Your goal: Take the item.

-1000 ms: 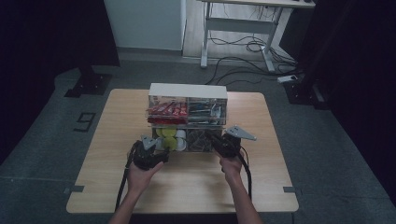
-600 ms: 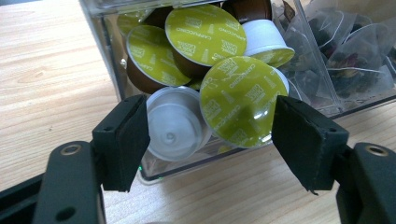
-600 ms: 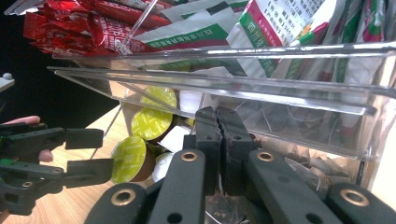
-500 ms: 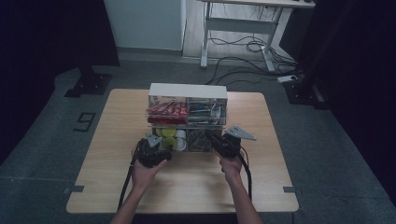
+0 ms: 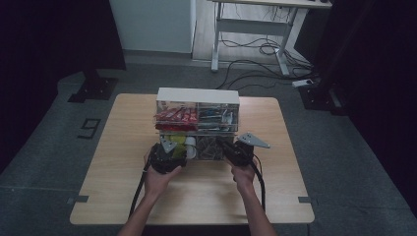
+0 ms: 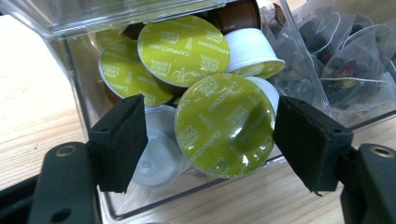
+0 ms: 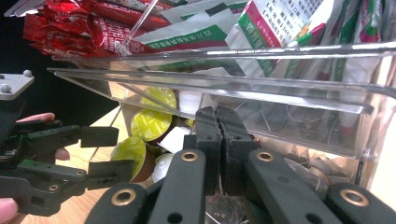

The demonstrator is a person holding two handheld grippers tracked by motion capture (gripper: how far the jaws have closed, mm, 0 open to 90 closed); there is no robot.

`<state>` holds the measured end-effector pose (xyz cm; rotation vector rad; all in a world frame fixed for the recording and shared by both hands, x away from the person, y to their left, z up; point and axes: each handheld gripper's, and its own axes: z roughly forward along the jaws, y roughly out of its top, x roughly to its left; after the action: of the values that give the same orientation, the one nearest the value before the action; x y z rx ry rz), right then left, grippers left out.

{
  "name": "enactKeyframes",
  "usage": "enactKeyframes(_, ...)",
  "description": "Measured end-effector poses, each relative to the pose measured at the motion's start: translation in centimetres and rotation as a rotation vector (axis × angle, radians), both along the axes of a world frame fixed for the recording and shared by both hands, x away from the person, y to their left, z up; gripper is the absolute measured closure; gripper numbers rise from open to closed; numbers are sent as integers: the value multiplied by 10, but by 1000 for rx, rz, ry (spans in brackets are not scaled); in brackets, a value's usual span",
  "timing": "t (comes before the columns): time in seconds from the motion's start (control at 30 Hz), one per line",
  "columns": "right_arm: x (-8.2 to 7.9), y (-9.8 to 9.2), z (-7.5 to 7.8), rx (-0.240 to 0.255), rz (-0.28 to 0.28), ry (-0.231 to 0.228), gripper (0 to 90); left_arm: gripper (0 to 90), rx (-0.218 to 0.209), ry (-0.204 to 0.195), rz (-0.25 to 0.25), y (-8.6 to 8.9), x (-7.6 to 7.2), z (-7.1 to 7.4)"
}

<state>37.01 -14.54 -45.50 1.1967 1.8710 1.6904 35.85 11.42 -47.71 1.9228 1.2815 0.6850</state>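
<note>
A clear two-tier organizer (image 5: 197,96) stands mid-table with its lower drawer (image 6: 70,70) pulled out toward me. The drawer's left part holds several capsules with yellow-green lids. One such capsule (image 6: 224,130) lies between the pads of my left gripper (image 6: 210,140), whose jaws have just been opening and stand apart from it. In the high view the left gripper (image 5: 173,147) is at the drawer's left front. My right gripper (image 7: 218,116) has its jaws together at the drawer's right front (image 5: 230,150); whether they pinch the clear wall is unclear.
Mesh tea bags (image 6: 345,60) fill the drawer's right part. The upper tier holds red packets (image 7: 70,32) and green-and-white sachets (image 7: 280,28). The left gripper (image 7: 106,151) appears at the left of the right gripper view. Bare wooden tabletop (image 5: 196,196) lies in front.
My left hand has shifted a little to the right, toward the drawer's capsule side. The right hand and the drawer have stayed put.
</note>
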Motion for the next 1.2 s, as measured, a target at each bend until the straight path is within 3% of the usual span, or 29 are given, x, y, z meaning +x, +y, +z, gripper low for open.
enactKeyframes(0.37,0,0,-1,5,-1,-1,874,267,42,0,-6,-9,3,-6)
enactKeyframes(0.57,0,0,-1,6,-2,-1,874,335,59,-27,-22,-11,-1,-9)
enactKeyframes(0.63,0,0,-1,6,-2,-2,874,386,54,-35,-29,-11,-3,-10)
enactKeyframes(0.93,0,0,-1,7,-2,-3,876,407,53,-34,-35,-10,-4,-8)
enactKeyframes(1.0,0,0,-1,7,-3,-4,876,419,53,-50,-25,-9,-7,-6)
enactKeyframes(1.03,0,0,-1,7,-3,-4,876,507,46,-72,-19,-7,-9,-3)
enactKeyframes(1.07,0,0,-1,8,-3,-4,877,538,24,-68,-23,-6,-9,-1)
enactKeyframes(1.2,0,0,-1,9,-5,-4,877,550,25,-56,-29,-5,-7,-1)
